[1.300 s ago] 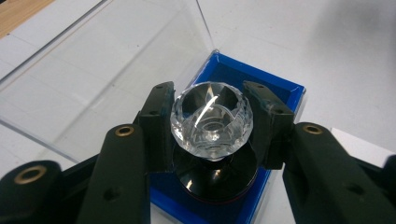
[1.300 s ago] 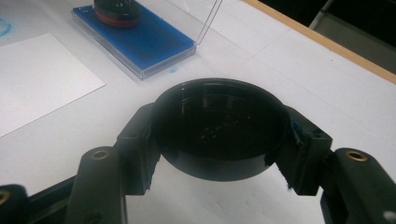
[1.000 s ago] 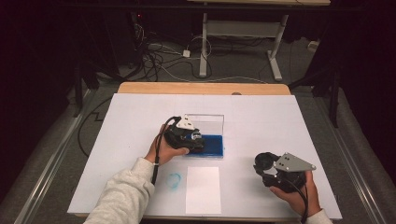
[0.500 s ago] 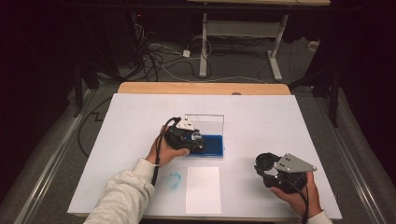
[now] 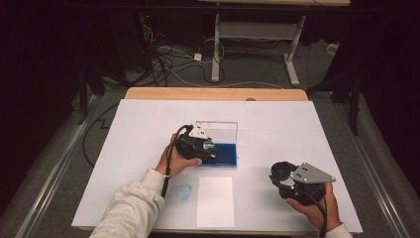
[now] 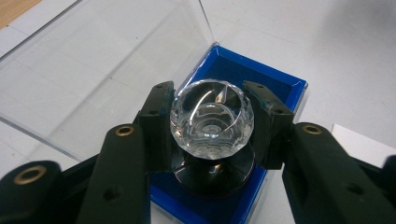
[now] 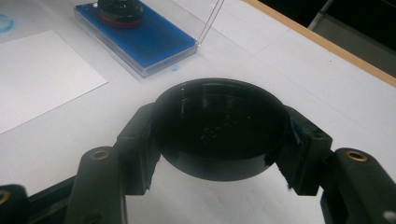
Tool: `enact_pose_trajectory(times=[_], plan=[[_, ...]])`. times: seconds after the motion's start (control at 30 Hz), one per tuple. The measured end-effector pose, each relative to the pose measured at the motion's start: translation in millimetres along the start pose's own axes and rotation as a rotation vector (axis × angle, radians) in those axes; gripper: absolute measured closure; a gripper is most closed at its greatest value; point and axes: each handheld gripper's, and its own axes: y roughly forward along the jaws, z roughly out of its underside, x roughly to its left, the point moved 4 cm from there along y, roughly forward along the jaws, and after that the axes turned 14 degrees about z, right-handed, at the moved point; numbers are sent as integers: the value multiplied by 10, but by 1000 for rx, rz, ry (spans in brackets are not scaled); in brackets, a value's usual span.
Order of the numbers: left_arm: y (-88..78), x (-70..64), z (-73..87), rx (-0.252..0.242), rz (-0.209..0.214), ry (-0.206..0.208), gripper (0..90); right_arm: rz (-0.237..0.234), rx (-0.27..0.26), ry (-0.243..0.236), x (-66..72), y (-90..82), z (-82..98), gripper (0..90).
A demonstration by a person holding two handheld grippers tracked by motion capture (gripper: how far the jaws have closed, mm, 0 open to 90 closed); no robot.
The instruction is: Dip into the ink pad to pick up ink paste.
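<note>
My left gripper [image 5: 205, 147] [image 6: 212, 119] is shut on the clear faceted knob [image 6: 212, 122] of a round stamp. The stamp's black base [image 6: 210, 175] rests on the blue ink pad [image 5: 225, 154] [image 6: 275, 84]. The pad lies in a clear case whose lid [image 5: 218, 130] [image 6: 93, 70] stands open behind it. At the front right, my right gripper [image 5: 282, 174] [image 7: 219, 140] is shut on a round black cap [image 5: 281, 171] [image 7: 219, 126], held above the table with its hollow side facing the camera. In the right gripper view the stamp [image 7: 116, 9] sits on the blue ink pad [image 7: 149, 39].
A white sheet of paper [image 5: 215, 201] [image 7: 37, 79] lies near the front edge, with a blue ink smudge [image 5: 184, 192] to its left. The white table cover [image 5: 277, 124] has a wooden edge [image 5: 213, 93] at the back. Cables and desk legs stand on the floor beyond.
</note>
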Motion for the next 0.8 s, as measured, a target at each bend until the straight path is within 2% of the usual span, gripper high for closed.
enact_pose_trajectory(times=[0.37,0.6,0.8], plan=[[9,-2,-15,12,-11,0,551,5,2,-6,1,13,2,384],[-18,8,-14,23,-2,-19,551,14,8,-5,-9,15,11,383],[-44,17,-9,21,-12,-31,551,11,5,-6,-18,8,18,383]])
